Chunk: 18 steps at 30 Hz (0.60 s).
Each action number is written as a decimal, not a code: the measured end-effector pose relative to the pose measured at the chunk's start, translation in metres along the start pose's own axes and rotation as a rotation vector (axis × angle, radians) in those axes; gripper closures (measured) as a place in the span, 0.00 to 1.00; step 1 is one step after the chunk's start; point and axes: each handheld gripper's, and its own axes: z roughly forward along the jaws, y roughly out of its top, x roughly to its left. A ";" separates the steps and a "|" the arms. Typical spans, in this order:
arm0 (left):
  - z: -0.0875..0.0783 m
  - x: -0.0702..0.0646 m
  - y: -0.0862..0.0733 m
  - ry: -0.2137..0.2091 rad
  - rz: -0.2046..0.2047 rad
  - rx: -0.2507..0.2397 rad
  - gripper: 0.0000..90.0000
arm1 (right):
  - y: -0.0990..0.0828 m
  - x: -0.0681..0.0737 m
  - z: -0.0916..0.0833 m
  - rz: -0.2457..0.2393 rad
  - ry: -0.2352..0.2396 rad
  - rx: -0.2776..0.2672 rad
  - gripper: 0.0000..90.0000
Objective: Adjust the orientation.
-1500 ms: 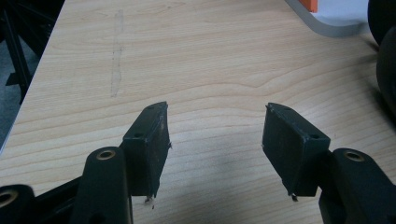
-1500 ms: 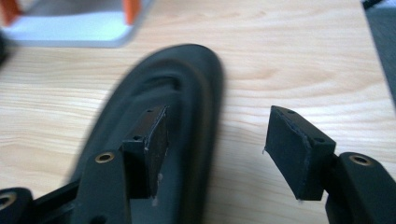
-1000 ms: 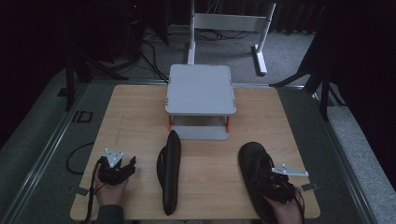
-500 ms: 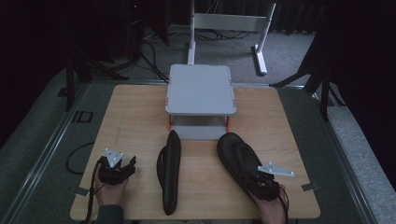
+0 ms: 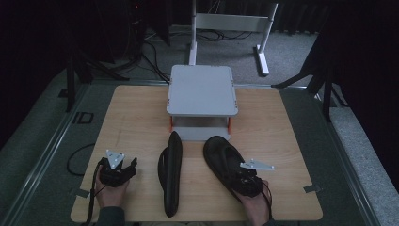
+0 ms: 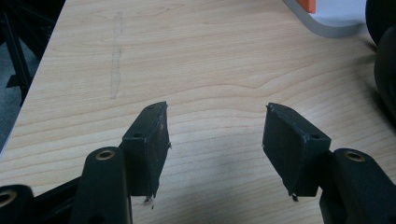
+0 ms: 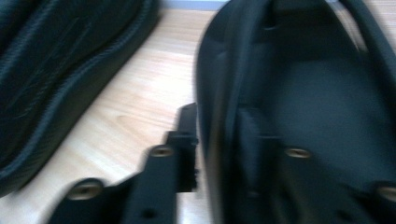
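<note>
- While the right gripper [image 5: 242, 181] clamps the heel rim of the right shoe [image 5: 225, 157], jaws just reopening slightly, its toe points toward the desk's far-left, near the front edge.
- Left gripper [image 5: 123, 165] sits wide open, holding nothing.

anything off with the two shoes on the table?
The left shoe stands tipped on its edge, not flat on its sole. The right shoe lies flat but angled, the right gripper clamped over its side wall. No damage visible.
</note>
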 end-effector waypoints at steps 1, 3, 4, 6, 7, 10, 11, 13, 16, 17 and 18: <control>0.000 0.000 0.000 -0.001 0.001 0.000 0.45 | 0.001 0.003 0.001 -0.019 -0.001 0.012 0.68; -0.001 0.000 0.000 -0.004 0.002 -0.003 0.45 | 0.000 0.010 -0.002 -0.069 -0.035 0.012 0.62; -0.001 0.000 0.000 -0.005 0.002 -0.004 0.45 | 0.000 0.011 -0.004 -0.082 -0.041 0.014 0.60; -0.003 -0.001 0.001 -0.008 0.006 -0.008 0.45 | -0.003 0.011 -0.008 -0.105 -0.058 0.019 0.56; -0.005 -0.002 0.001 -0.013 0.011 -0.010 0.45 | -0.005 0.012 -0.010 -0.118 -0.072 0.025 0.56; -0.008 -0.004 0.001 -0.018 0.022 -0.013 0.45 | -0.011 0.012 -0.014 -0.150 -0.085 0.048 0.56; -0.012 -0.008 0.001 -0.026 0.035 -0.017 0.44 | -0.021 0.012 -0.017 -0.165 -0.095 0.088 0.57; -0.016 -0.011 0.000 -0.040 0.040 -0.024 0.44 | -0.024 0.012 -0.017 -0.165 -0.094 0.098 0.57; -0.022 -0.016 -0.001 -0.062 0.049 -0.027 0.44 | -0.027 0.013 -0.019 -0.164 -0.093 0.089 0.59; -0.028 -0.024 -0.003 -0.093 0.063 -0.035 0.43 | -0.024 0.018 -0.018 -0.162 -0.046 0.097 0.60; -0.030 -0.027 -0.003 -0.104 0.071 -0.040 0.43 | -0.024 0.018 -0.018 -0.162 -0.046 0.097 0.60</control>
